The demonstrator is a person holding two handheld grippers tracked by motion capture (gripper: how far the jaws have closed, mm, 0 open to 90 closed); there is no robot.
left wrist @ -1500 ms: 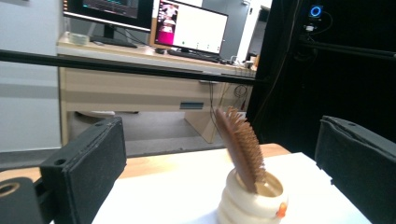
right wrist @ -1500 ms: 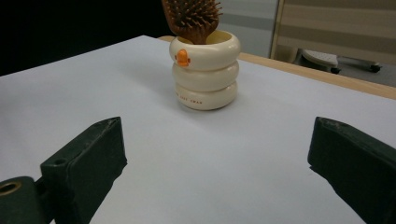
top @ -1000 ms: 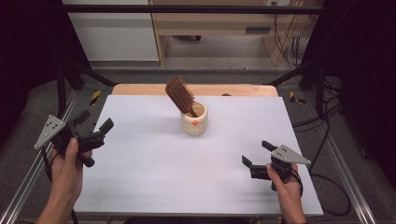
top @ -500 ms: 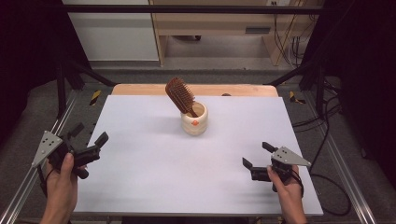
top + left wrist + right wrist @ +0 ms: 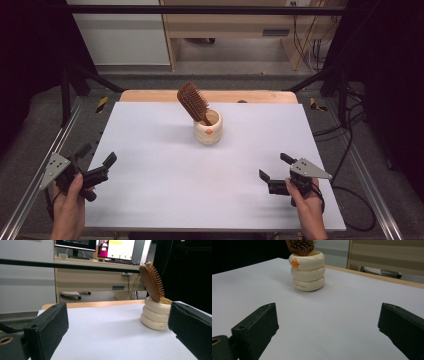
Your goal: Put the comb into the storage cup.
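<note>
1. My left gripper (image 5: 96,156) hangs at the left edge of the table (image 5: 150,200), near the front corner, with its jaws spread wide and nothing between them.
2. Seen along that gripper's own jaws, its two black pads (image 5: 51,325) stand far apart, and bare white tabletop lies between them.
3. My right gripper (image 5: 275,167) sits low over the front right part of the table, jaws likewise wide apart and empty.
4. Its pads (image 5: 259,326) frame bare white surface, with the cup (image 5: 307,271) well beyond them.
5. The cream cup (image 5: 208,127), ribbed in three rings with a small orange mark on its side, stands upright on the far middle of the table, well apart from both grippers.
6. The wooden hairbrush (image 5: 193,102) stands handle-down in the cup, its head leaning out over the rim towards the left, bristles facing right and upward.
7. Behind the white top a strip of wooden board (image 5: 150,95) shows along the far edge.
</note>
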